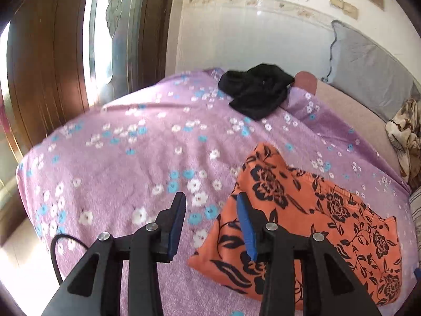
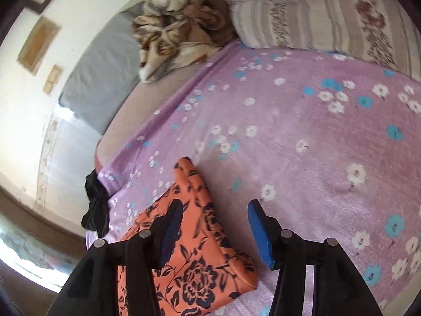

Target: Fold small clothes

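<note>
An orange garment with a black flower print (image 1: pixel 310 216) lies folded on the purple flowered bedspread (image 1: pixel 126 158). It also shows in the right wrist view (image 2: pixel 200 250). A crumpled black garment (image 1: pixel 256 89) lies at the far end of the bed, seen too in the right wrist view (image 2: pixel 96 208). My left gripper (image 1: pixel 210 210) is open and empty, hovering above the orange garment's left edge. My right gripper (image 2: pixel 215 218) is open and empty, above the orange garment's right side.
A grey pillow (image 1: pixel 368 71) leans on the wall. A brown patterned blanket (image 2: pixel 171 26) and a striped pillow (image 2: pixel 302 8) lie at the head of the bed. A wooden door frame (image 1: pixel 47 60) stands past the bed's left end.
</note>
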